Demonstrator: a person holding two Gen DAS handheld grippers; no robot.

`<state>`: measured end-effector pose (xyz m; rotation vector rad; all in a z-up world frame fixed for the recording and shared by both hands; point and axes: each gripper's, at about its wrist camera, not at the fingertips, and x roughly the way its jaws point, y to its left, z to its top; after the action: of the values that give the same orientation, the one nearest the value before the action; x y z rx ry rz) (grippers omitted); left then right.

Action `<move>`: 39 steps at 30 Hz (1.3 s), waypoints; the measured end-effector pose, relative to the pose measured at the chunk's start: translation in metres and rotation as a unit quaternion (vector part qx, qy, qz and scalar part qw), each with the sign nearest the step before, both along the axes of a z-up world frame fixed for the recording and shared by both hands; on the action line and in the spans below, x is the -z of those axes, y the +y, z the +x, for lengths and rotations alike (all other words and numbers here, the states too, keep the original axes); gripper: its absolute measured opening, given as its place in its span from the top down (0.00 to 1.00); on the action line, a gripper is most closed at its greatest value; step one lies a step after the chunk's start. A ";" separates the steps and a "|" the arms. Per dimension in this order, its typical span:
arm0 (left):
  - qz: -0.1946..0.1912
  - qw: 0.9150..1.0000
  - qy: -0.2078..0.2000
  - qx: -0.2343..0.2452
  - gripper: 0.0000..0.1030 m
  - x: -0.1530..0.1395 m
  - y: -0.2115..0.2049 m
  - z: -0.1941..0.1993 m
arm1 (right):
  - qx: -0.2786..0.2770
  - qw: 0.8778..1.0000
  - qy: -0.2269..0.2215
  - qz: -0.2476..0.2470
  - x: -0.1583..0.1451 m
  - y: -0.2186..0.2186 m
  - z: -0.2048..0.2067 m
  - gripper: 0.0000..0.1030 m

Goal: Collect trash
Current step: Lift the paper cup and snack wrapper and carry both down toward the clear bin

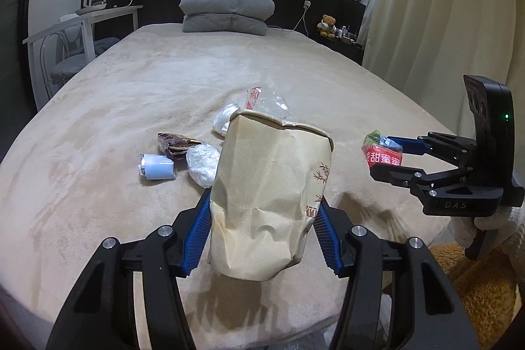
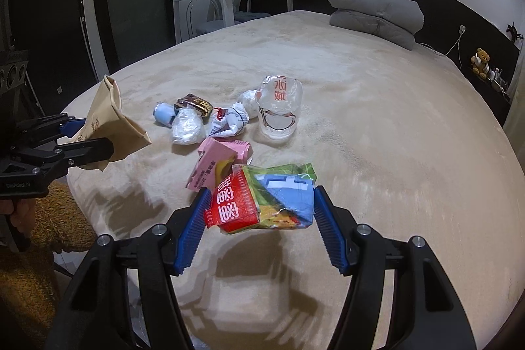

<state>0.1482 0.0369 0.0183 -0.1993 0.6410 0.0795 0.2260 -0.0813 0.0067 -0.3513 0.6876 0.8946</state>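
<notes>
Bag (image 1: 272,199) pinched in my left claw (image 1: 264,232), above bed (image 1: 164,81) | my right claw (image 2: 259,209) grips wrapper (image 2: 262,199), lifted | cup (image 2: 279,110), carton (image 2: 220,163), other scraps still lie on bed

Left hand-held gripper (image 1: 262,225) and right hand-held gripper (image 2: 259,209) both clamped, tilted downward

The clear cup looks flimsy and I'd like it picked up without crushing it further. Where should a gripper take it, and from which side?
Judging from the right wrist view, the clear cup stands upright but dented on the bed, and its rim looks crumpled. Come from above and pinch one wall at the rim, on the open right side, since the white wrapper crowds its left.
</notes>
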 end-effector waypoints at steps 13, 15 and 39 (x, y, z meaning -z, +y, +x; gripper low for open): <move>-0.019 0.999 -0.038 0.014 0.45 -0.029 -0.036 -0.077 | -0.001 0.999 -0.006 0.034 -0.035 -0.031 -0.103 0.39; -0.021 0.999 -0.044 0.011 0.45 -0.031 -0.041 -0.089 | 0.001 0.999 -0.002 0.038 -0.036 -0.036 -0.117 0.39; -0.084 0.996 0.023 0.008 0.45 0.020 -0.054 -0.128 | 0.000 0.997 0.078 0.015 0.023 -0.046 -0.170 0.39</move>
<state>0.0202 -0.0169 -0.0017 -0.3552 0.6959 0.0144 0.0562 -0.1270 -0.0161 -0.2549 0.8172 0.9381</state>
